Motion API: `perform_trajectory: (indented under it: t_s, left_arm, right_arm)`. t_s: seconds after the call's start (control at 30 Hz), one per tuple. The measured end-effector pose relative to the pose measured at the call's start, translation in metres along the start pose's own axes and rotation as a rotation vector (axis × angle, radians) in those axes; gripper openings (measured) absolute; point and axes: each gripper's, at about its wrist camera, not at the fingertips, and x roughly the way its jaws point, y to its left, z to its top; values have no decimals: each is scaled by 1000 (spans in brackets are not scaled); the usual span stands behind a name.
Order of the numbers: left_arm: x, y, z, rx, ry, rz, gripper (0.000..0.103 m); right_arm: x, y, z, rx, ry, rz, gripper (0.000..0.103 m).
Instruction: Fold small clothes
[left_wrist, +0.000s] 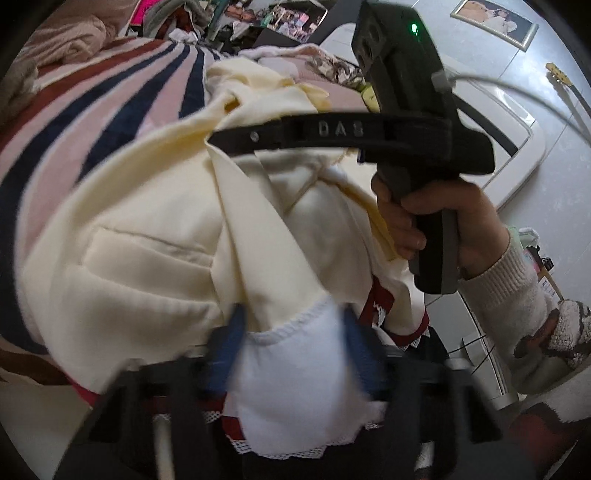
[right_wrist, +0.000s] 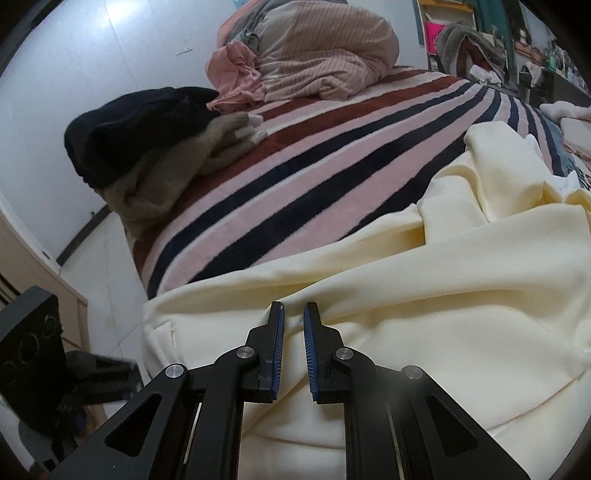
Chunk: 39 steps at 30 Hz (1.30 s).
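On the striped bed blanket (right_wrist: 332, 177) we find the cream garment (right_wrist: 424, 295) rumpled, partly lifted.
Left gripper (left_wrist: 291, 332) is clamped on its white-lined edge; right gripper (right_wrist: 294, 325) stands slightly apart, pinching nothing. We advise tensioning before creasing. Lettering "DAS" reads on the right tool.

The garment (right_wrist: 424, 277) lies spread on the bed (right_wrist: 332, 147), at its near edge. Behind it to the left sits a clothes heap (right_wrist: 147, 147); farther back, bundled bedding (right_wrist: 325, 59), apparently against the wall (right_wrist: 92, 48).
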Motion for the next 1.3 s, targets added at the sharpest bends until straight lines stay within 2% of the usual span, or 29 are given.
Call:
perform_trajectory:
  t_s: [0.07,0.1,0.2,0.3,0.4,0.47,0.5,0.53,0.57,0.63,0.7,0.77,0.83,0.93,1.03,1.1,1.17,1.2,1.23,1.3]
  left_arm:
    - [5,1,0,-19,7,14,11]
    - [4,3,1,-26,3,24,6]
    - [-13,11,6,-65,-68,35,5]
    - [-47,25,11,-121,-178,59,5]
    - [-74,36,15,-169,-254,69,5]
    - [-88,43,19,-204,-293,47,5]
    - [-90,45,21,-217,-305,31,5]
    - [-93,48,22,-228,-316,14,5]
    - [-96,49,23,-242,-326,-9,5]
    - [-99,50,26,-257,-335,-37,5]
    - [-100,47,27,-264,-343,-52,5]
    - [-100,44,32,-263,-346,-52,5]
    - [-102,44,34,-264,-350,-53,5]
    - [-102,44,38,-273,-352,-65,5]
    - [-100,41,42,-276,-355,-71,5]
    - [-99,38,43,-269,-358,-66,5]
    - [-99,36,44,-262,-360,-59,7]
    - [-99,37,46,-258,-360,-53,13]
    - [-99,35,48,-244,-355,-48,21]
    - [-101,30,50,-210,-363,-17,64]
  right_arm:
    - [2,-3,-1,13,4,4,8]
    - [2,-3,-2,16,5,4,8]
    - [-4,-3,-3,26,-3,3,9]
    - [-22,-2,-6,35,-40,1,9]
    - [-43,1,-12,43,-75,11,9]
    - [-54,9,-20,37,-88,40,16]
    - [-57,14,-23,28,-88,57,20]
    - [-58,21,-28,11,-85,78,30]
    - [-59,30,-33,-11,-83,99,36]
    - [-58,45,-40,-49,-79,148,38]
    - [-57,60,-47,-83,-83,189,44]
    - [-57,77,-52,-129,-107,224,57]
    - [-56,88,-54,-160,-112,265,62]
    - [-50,88,-52,-99,-101,340,63]
    - [-40,88,-49,-84,-91,322,63]
    - [-34,87,-48,-62,-92,320,53]
    - [-32,85,-47,-36,-87,340,12]
    - [-33,85,-46,-38,-92,339,8]
    - [-36,86,-45,-49,-96,329,5]
    - [-44,87,-47,-81,-97,305,3]
